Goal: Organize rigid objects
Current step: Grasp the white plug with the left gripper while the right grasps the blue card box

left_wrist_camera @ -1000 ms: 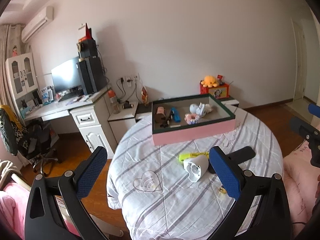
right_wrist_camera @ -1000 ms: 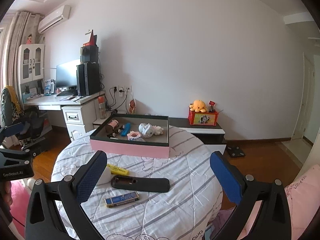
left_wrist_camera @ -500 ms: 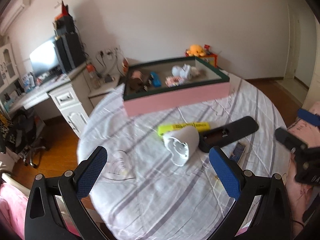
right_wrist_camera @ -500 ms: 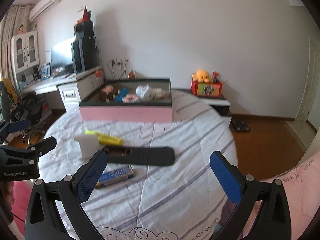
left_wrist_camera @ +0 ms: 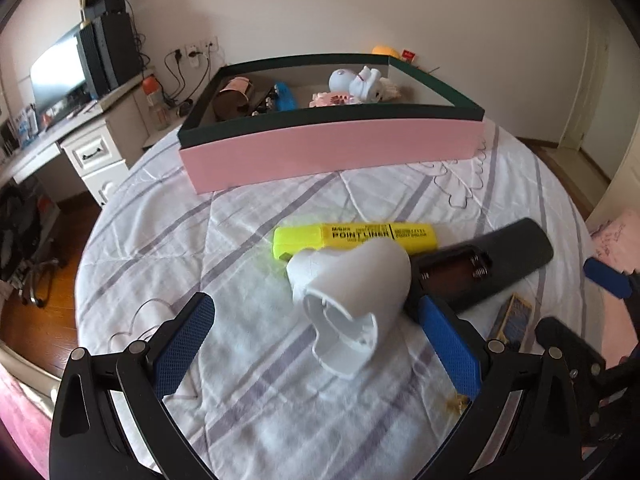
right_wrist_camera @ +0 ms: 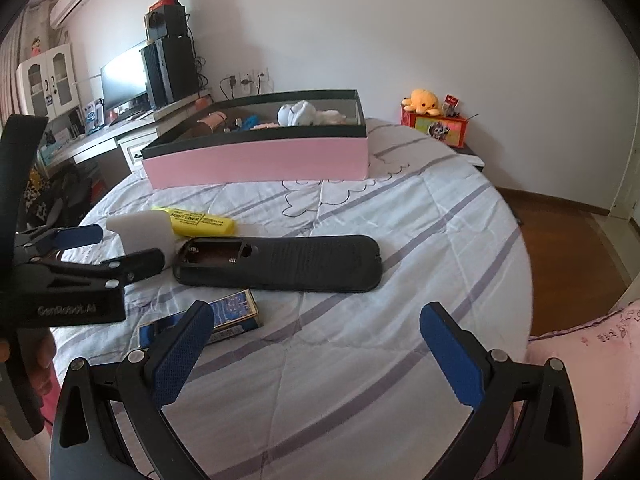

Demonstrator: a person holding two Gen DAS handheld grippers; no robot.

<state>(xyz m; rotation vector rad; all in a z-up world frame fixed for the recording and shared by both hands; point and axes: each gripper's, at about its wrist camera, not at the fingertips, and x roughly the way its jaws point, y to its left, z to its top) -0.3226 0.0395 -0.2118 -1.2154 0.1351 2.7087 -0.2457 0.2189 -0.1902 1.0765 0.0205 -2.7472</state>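
Note:
A white plastic part (left_wrist_camera: 352, 296) lies on the round table, between the open fingers of my left gripper (left_wrist_camera: 320, 340). Behind it lie a yellow highlighter (left_wrist_camera: 356, 236) and a black remote (left_wrist_camera: 480, 268) with its battery bay open. A small blue box (right_wrist_camera: 212, 316) lies just ahead of my right gripper (right_wrist_camera: 316, 340), which is open and empty. The remote also shows in the right wrist view (right_wrist_camera: 280, 262), as do the highlighter (right_wrist_camera: 200, 222) and my left gripper (right_wrist_camera: 108, 248). A pink box with a dark rim (left_wrist_camera: 332, 148) holds several small items.
The table has a white striped cloth (right_wrist_camera: 400, 220). A desk with a monitor (left_wrist_camera: 56, 76) stands at the left. A red box with a yellow plush toy (right_wrist_camera: 432, 120) sits behind the table. Pink bedding (right_wrist_camera: 580, 344) lies at the right.
Both grippers have moved forward and down toward the table. The white part now lies between my left gripper's fingers. The blue box and remote are closer to my right gripper.

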